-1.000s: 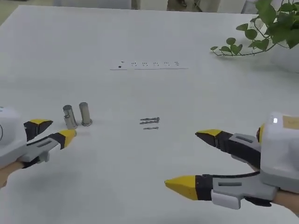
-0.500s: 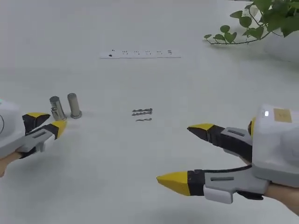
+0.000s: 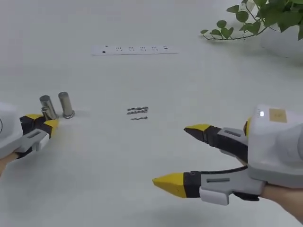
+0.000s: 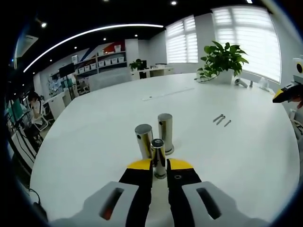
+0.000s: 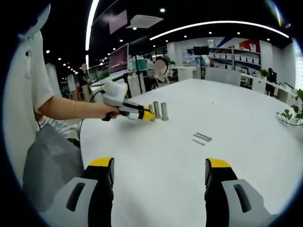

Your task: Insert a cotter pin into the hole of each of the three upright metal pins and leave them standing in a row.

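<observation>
Left tool (image 4: 159, 166) pinches 1 shiny cylindrical metal pin (image 4: 158, 152); right tool (image 5: 159, 163) gapes.

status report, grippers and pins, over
Left gripper shut on nearest metal pin, upright. Right gripper open, empty, above the table. Three cotter pins loose mid-table, none inserted. Nothing in the way.

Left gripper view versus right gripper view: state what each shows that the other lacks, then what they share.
Left gripper view: the left gripper up close, jaws closed on the nearest metal pin. Right gripper view: the right gripper, jaws wide apart, and the person's arm holding the left gripper. Shared: the three metal pins, three cotter pins, the white table.
</observation>
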{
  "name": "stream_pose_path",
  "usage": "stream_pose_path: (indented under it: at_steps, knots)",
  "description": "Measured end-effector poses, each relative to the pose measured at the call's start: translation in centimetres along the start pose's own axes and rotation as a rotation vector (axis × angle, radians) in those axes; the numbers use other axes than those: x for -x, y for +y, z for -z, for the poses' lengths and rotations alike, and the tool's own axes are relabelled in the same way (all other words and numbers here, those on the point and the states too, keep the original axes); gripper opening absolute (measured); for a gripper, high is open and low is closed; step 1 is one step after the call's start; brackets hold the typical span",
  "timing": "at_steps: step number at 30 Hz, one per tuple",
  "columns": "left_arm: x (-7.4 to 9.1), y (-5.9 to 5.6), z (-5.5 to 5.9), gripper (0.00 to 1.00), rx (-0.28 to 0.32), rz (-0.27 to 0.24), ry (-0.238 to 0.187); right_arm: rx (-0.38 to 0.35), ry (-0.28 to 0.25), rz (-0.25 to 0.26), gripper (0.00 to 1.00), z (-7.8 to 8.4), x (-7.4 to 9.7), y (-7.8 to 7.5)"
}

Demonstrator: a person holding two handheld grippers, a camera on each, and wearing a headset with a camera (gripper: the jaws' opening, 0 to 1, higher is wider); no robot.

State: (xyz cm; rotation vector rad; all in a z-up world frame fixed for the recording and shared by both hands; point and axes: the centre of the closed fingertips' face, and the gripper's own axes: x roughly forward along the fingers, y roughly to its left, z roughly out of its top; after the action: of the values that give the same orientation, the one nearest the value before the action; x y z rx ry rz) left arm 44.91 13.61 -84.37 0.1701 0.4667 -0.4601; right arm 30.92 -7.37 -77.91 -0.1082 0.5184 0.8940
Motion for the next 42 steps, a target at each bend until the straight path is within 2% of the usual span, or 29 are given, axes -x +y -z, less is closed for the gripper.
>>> stream_pose_path:
  at_steps: [16, 22, 31, 42]
  knots:
    - [-0.1, -0.3, -0.2, 0.07, -0.038, 0.010, -0.013, 0.000, 0.004, -0.015, 0.80, 0.0, -0.5, 0.3]
    - [0.0, -0.5, -0.3, 0.07, -0.030, 0.014, -0.018, 0.001, 0.003, -0.019, 0.80, -0.1, -0.6, 0.4]
    - [0.4, -1.4, -0.1, 0.07, -0.018, 0.032, -0.016, 0.001, 0.005, -0.022, 0.80, 0.0, -0.5, 0.7]
    - [1.0, -3.2, 0.0, 0.07, 0.009, 0.059, -0.022, 0.007, 0.004, -0.029, 0.80, 0.0, -0.4, 1.2]
